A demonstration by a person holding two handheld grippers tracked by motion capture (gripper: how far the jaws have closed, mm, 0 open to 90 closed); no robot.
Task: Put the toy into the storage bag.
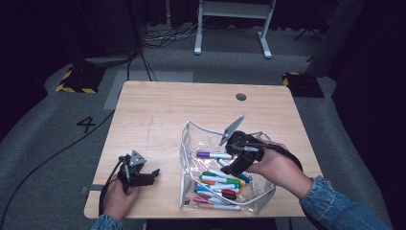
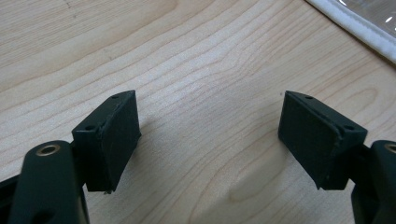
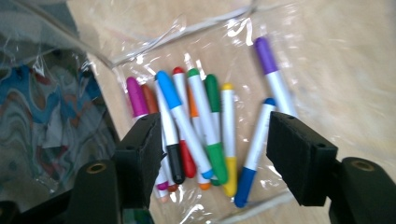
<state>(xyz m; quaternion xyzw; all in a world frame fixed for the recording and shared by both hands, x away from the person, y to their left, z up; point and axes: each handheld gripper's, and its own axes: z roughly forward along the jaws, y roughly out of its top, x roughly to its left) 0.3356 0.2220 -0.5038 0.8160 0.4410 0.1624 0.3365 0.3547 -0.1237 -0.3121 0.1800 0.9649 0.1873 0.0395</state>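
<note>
A clear plastic pouch (image 1: 186,143) with a white zip edge lies open on the right half of the wooden table (image 1: 158,110). Inside it lie several coloured markers (image 1: 221,182), and a purple-capped marker (image 1: 213,155) lies apart at the far end. My right gripper (image 1: 230,166) hovers over the pouch, jaws open and nothing between them. In the right gripper view (image 3: 215,144) the markers (image 3: 205,130) and the purple one (image 3: 273,74) lie below the jaws, under the plastic (image 3: 317,56). My left gripper (image 1: 152,175) rests at the front left, open and empty (image 2: 210,135), with the pouch's white edge (image 2: 359,32) beyond.
A round cable hole (image 1: 241,97) sits near the table's far right edge. On the grey floor behind are a white desk frame (image 1: 230,28), loose cables (image 1: 158,38) and yellow-black striped blocks (image 1: 76,79). The table's left and far parts are bare wood.
</note>
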